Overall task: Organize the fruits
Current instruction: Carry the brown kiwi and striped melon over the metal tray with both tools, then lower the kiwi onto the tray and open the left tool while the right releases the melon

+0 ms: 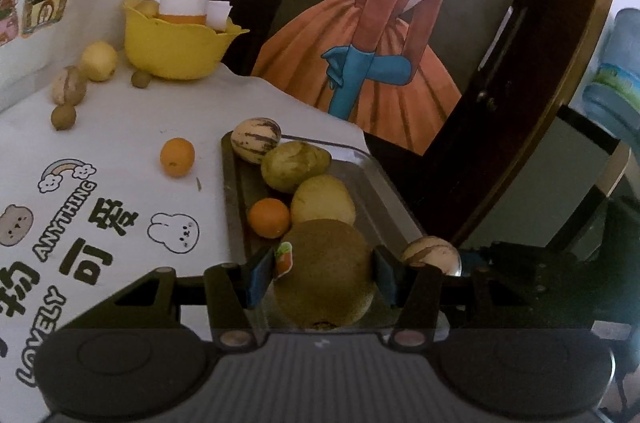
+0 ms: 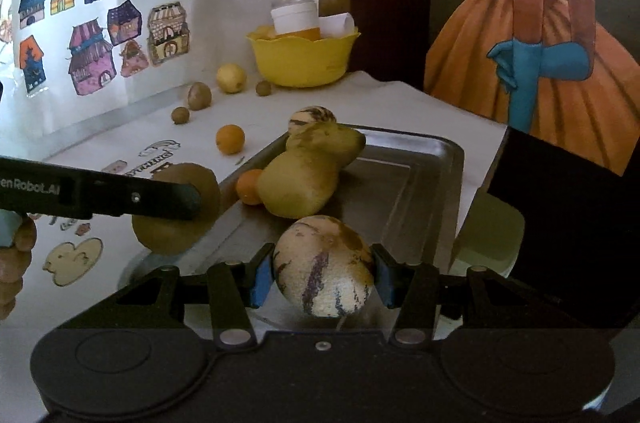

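Two oranges (image 1: pixel 177 157) (image 1: pixel 268 217), three striped melons (image 1: pixel 256 139) (image 1: pixel 431 255) (image 1: pixel 69 90).

Tablecloth (image 1: pixel 120 127), left wrist view, print near its left edge: "ANYTHING" and "LOVELY" in outlined caps, running up the cloth beside a rainbow doodle. Large black Chinese characters next to them, "可爱" legible, the rest cut off at the edge. Right wrist view: left gripper (image 2: pixel 192 201) arm reads "en Robot.AI", start cropped. Sticker (image 1: pixel 283 260) on the kiwi (image 1: pixel 324 283): picture only, text too small to read.
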Available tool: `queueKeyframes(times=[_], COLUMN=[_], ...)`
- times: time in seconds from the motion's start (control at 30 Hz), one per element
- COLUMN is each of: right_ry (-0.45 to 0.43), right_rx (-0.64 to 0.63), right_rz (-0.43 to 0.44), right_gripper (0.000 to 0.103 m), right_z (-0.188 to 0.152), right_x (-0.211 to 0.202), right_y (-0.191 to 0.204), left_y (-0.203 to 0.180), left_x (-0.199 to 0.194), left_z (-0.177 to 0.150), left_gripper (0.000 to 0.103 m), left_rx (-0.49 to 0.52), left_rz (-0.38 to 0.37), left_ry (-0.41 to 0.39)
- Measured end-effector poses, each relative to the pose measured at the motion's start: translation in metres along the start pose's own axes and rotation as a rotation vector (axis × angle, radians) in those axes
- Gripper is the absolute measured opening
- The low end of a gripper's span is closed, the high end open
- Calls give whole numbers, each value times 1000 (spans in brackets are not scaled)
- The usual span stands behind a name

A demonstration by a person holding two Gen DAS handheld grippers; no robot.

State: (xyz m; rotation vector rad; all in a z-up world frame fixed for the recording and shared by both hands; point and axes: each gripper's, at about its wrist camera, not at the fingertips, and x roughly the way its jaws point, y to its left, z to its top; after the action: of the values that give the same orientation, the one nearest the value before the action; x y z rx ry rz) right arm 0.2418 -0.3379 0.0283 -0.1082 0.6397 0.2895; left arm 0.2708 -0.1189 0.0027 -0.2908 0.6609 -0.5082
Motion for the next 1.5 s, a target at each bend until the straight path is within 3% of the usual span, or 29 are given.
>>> queueKeyframes(times=[0.83, 1.3, 1.5], right_ry=[-46, -49, -65], right_rx=[34, 32, 25], right_rz=[-41, -65, -78], right_gripper=[53, 66, 76], right_z=[-20, -29, -32], right_x=[10, 1, -13], right_y=[-3, -1, 5], left_y=[5, 6, 4], left_x=[14, 5, -9], left_z=[-10, -12, -12], left_gripper=[58, 59, 71], left_rx=[-14, -18, -22], left_rz=[21, 12, 16], left_ry=[48, 39, 15])
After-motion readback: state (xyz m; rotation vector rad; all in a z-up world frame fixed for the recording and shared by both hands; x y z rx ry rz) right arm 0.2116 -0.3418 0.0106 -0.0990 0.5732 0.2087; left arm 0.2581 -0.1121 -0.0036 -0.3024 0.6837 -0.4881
